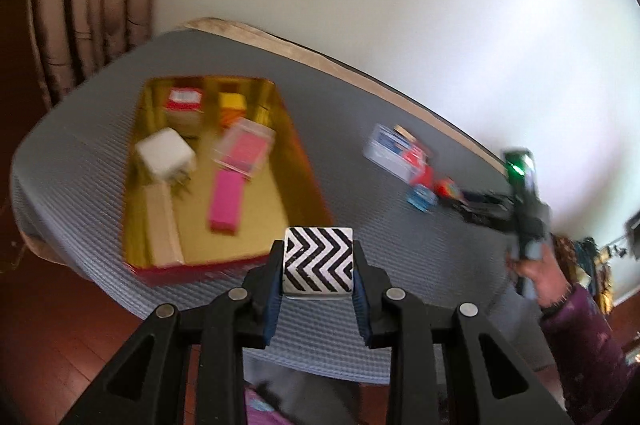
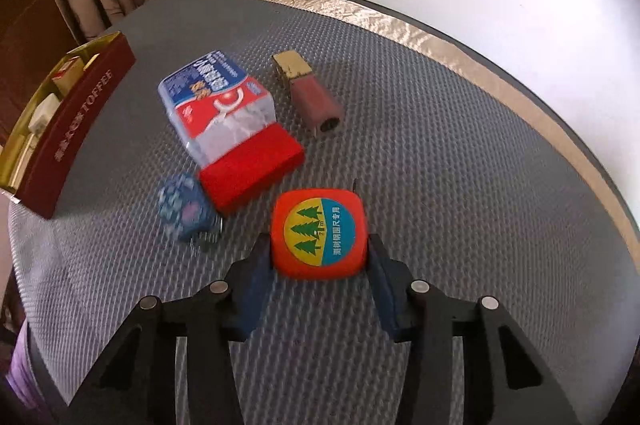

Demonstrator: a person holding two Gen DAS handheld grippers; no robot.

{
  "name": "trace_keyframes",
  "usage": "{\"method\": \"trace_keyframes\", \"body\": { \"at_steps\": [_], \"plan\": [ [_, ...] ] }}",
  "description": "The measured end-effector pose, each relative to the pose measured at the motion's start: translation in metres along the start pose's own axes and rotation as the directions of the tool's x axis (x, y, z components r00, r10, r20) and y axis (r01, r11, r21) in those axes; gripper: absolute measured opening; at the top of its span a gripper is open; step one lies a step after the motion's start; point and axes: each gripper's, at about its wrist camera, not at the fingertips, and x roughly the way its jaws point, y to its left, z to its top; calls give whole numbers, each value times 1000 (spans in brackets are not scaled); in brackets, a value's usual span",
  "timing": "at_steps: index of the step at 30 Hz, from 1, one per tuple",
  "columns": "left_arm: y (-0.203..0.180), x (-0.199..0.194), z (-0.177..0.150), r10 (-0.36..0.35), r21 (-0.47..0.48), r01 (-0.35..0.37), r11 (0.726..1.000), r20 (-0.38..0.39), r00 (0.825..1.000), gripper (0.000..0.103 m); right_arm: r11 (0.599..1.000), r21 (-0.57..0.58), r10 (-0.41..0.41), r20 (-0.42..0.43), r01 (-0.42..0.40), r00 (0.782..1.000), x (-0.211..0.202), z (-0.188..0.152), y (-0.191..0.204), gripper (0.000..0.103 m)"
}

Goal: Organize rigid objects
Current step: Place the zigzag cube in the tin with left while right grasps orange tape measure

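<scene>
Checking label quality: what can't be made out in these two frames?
- Left wrist: motion blur smears the items in the gold tray; labels unreadable.
- Left wrist: zigzag cube hides the table behind it.
- Right wrist: tape measure flanked by the right gripper; contact unclear.
- Right wrist: blue die blurred.

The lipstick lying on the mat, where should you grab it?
Judging by its pose, grip the lipstick across its long maroon body, coming from above. It lies flat with bare mat on both long sides, so the fingers fit there.
</scene>
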Motion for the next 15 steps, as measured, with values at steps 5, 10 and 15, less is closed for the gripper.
{"method": "trace_keyframes", "body": {
  "at_steps": [5,10,15],
  "plan": [
    [9,20,23,49,55,-49,997,3,999,30,998,65,16,47,-19,999,-37,-24,-11,43],
    [20,74,45,47,66,-42,997,-75,996,31,992,116,45,87,-55,995,-66,-36,-12,43],
    [19,111,52,66,107,-54,993,-117,991,31,988,135,61,110,-75,992,-82,-40,-8,43]
  ]
}}
